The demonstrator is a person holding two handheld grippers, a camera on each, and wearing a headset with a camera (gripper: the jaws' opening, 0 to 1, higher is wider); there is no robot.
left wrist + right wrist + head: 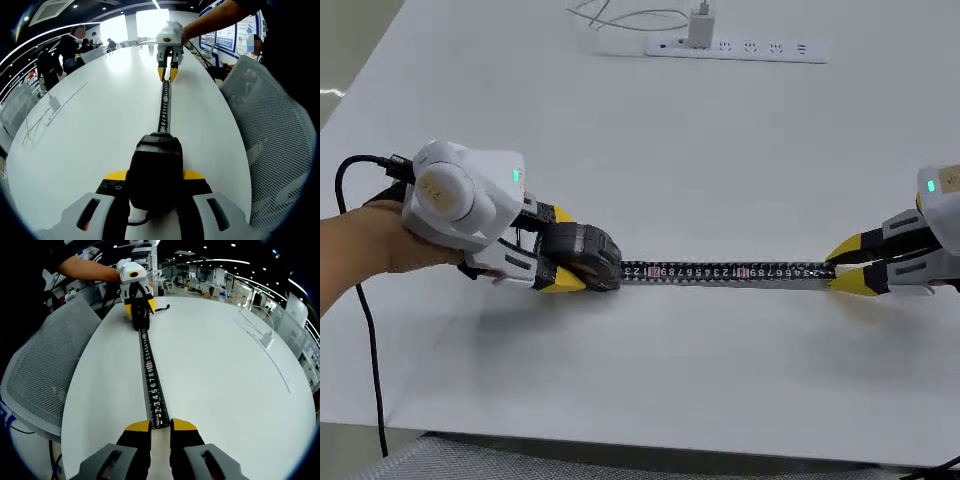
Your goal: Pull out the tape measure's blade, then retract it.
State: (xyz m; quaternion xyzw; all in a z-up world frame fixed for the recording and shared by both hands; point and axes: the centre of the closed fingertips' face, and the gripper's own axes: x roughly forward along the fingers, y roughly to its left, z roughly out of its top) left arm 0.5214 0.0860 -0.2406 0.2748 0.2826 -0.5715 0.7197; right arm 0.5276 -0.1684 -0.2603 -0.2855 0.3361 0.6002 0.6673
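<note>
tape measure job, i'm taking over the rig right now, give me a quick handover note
Left claw: shut on the tape measure's black case, which rests on the white table.
Right claw: shut on the free end of the blade.
The blade lies flat along the table between the two claws, numbers up.
Done: blade pulled out.
Left: retract it. Probably best to ease the right claw toward the case as the blade feeds in, rather than letting it snap.

Left hand-held gripper [565,250] and right hand-held gripper [842,268] face each other, both clamped.
</note>
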